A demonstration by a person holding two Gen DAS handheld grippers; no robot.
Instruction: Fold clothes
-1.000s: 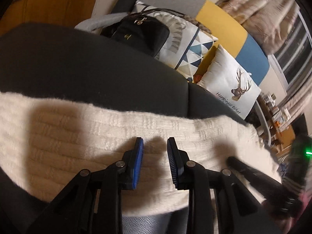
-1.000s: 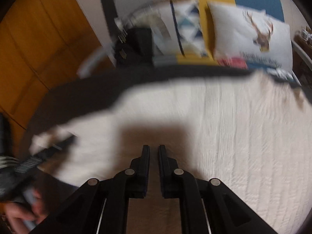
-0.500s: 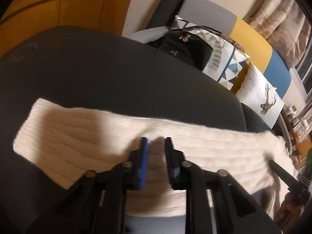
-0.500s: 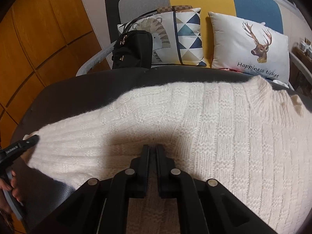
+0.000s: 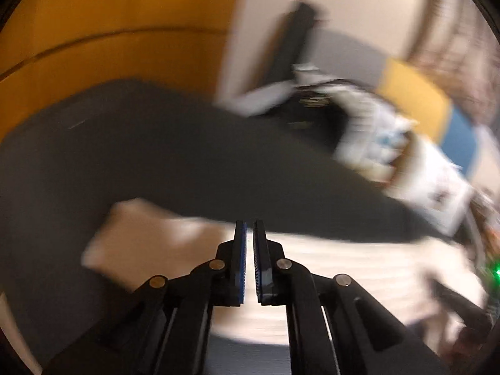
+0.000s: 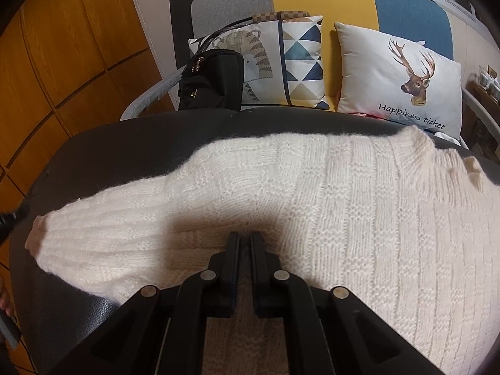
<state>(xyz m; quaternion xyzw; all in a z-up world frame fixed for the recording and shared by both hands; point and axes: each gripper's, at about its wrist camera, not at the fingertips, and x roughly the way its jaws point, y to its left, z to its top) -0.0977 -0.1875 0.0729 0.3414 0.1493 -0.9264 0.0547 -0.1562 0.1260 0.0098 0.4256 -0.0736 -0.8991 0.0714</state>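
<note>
Sweater (image 6: 328, 206) barely started: it lies spread flat across the dark padded surface (image 6: 131, 143), one sleeve (image 6: 103, 234) reaching toward the left edge, no fold visible yet.

Nearly the whole fold is left, I'd judge; the body and this sleeve lie out in a single layer. The right gripper (image 6: 245, 243) rests low on the knit near the underarm, its jaws drawn together with a pinch of cream wool apparently caught between them. The left gripper (image 5: 249, 234) is blurred, its blue-padded jaws have just been closing and stand almost together above the sleeve's cuff end (image 5: 137, 237); nothing shows between them.
</note>
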